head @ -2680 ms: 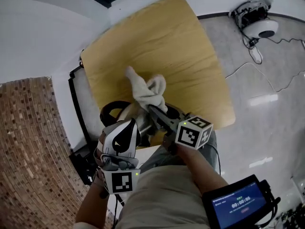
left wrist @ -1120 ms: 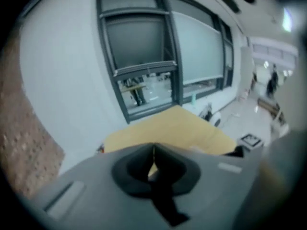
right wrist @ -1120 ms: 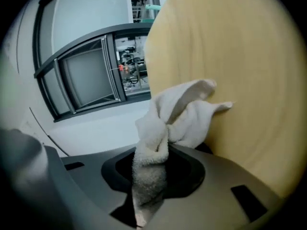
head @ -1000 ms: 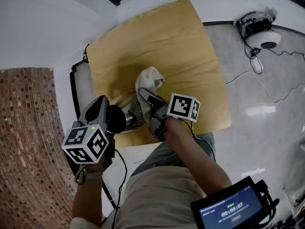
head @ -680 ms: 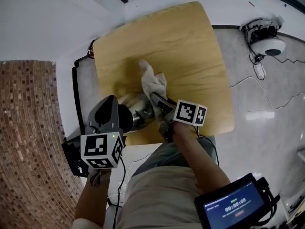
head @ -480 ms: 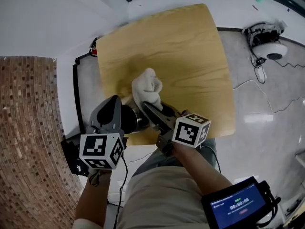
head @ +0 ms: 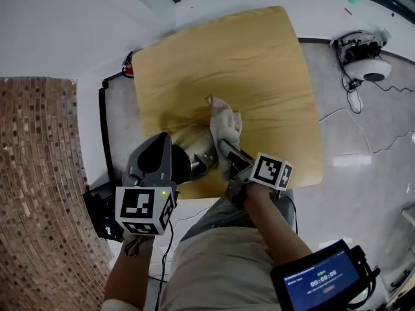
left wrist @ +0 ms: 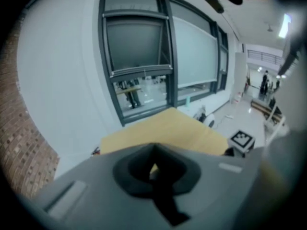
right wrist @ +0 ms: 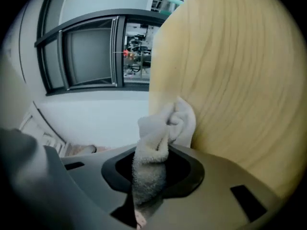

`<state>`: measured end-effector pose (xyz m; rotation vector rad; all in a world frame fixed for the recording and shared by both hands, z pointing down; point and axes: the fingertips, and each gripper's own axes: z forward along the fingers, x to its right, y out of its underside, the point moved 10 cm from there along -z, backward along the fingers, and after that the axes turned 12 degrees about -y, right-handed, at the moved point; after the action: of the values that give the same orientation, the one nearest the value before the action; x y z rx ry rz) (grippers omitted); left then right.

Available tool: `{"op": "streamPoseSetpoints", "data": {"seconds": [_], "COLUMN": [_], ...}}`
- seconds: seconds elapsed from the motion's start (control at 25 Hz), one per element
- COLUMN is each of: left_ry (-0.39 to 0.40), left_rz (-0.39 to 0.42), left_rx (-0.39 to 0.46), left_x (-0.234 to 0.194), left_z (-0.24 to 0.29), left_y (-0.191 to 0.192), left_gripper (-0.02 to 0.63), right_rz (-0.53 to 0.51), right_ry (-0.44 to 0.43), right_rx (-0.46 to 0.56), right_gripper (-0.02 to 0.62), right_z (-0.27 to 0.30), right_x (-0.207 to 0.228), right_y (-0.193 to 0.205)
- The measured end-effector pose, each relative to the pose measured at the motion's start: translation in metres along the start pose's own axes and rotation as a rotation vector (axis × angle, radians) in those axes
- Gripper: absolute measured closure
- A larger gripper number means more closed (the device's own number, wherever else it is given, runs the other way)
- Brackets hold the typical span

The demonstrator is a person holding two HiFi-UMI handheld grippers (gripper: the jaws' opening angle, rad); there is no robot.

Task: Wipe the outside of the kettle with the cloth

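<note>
There, a pale wooden surface with rounded corners was seen, bordered by a white wall, a brick-patterned area and a glossy grey floor. A fluffy white cloth was pinched tight in the right gripper and laid against the shiny metal kettle at the near edge. The left gripper was set by the black handle; its grip could not be told.

Lab-like hall, polished tile floor, trailing cables, large glazed windows
</note>
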<state>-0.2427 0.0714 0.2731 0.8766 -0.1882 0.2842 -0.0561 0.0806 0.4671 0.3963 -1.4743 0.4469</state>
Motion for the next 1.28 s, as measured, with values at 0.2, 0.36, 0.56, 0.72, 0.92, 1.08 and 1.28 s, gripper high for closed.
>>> {"op": "streamPoseSetpoints", "data": {"seconds": [0.2, 0.36, 0.56, 0.72, 0.92, 1.08, 1.28], "left_ry": [0.217, 0.283, 0.269, 0.215, 0.248, 0.121, -0.039], "left_rz": [-0.098, -0.179, -0.253, -0.563, -1.045, -0.565, -0.275], "left_rx": [-0.090, -0.204, -0.267, -0.295, -0.239, -0.075, 0.020], "left_x": [-0.022, -0.034, -0.036, -0.056, -0.056, -0.034, -0.014], "left_z": [0.012, 0.026, 0.027, 0.021, 0.001, -0.009, -0.004], "left_y": [-0.003, -0.006, -0.002, 0.012, 0.041, 0.035, 0.028], "left_gripper": [0.607, 0.609, 0.607, 0.609, 0.611, 0.612, 0.592], "right_rz": [0.172, 0.396, 0.380, 0.314, 0.120, -0.204, -0.323], "right_ry": [-0.041, -0.264, -0.313, -0.298, -0.251, -0.312, -0.062], "right_rx": [-0.306, -0.465, -0.449, -0.290, -0.122, -0.066, -0.016], "right_gripper": [0.488, 0.486, 0.486, 0.486, 0.486, 0.486, 0.486], "right_z": [-0.044, -0.007, 0.006, -0.009, -0.012, 0.000, 0.026], "right_x": [-0.024, -0.033, -0.039, -0.030, -0.030, -0.088, -0.036], "right_y": [0.055, 0.099, 0.092, 0.038, -0.029, -0.040, -0.017]}}
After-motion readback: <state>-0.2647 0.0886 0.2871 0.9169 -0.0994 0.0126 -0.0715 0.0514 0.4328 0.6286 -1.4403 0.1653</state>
